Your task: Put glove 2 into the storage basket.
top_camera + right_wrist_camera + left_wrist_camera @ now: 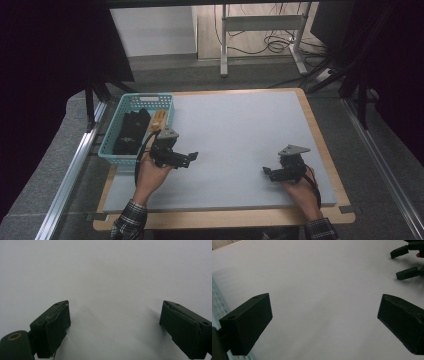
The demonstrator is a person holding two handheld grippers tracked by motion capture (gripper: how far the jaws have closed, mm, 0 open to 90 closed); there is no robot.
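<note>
Nearest the high view's camera, two plaid sleeves (131, 216) are seen entering over the near edge of the table (225, 218), each hand carrying a gripper above the grey mat (240, 135) that covers most of the wooden top. At the left edge of the mat, near its far left corner, a teal basket (112, 154) is set, with a black bundle (131, 131) laid in its left part and a tan wooden piece (158, 120) lying along its right wall; what the black bundle is cannot be told. Just beside the basket's near right corner the left gripper (190, 157) is held, pointed rightward across the mat; in the left gripper view its jaws are seen spread wide with nothing between them but bare mat, and a strip of the basket's perforated wall (218, 305) is caught at the left edge of that view. Well apart from it, toward the near right corner of the mat, the right gripper (267, 173) is held, pointed leftward, and it is also seen in the upper right corner of the left gripper view (402, 263). In the right gripper view its jaws are likewise shown wide apart, with only grey mat (112, 277) between them.
</note>
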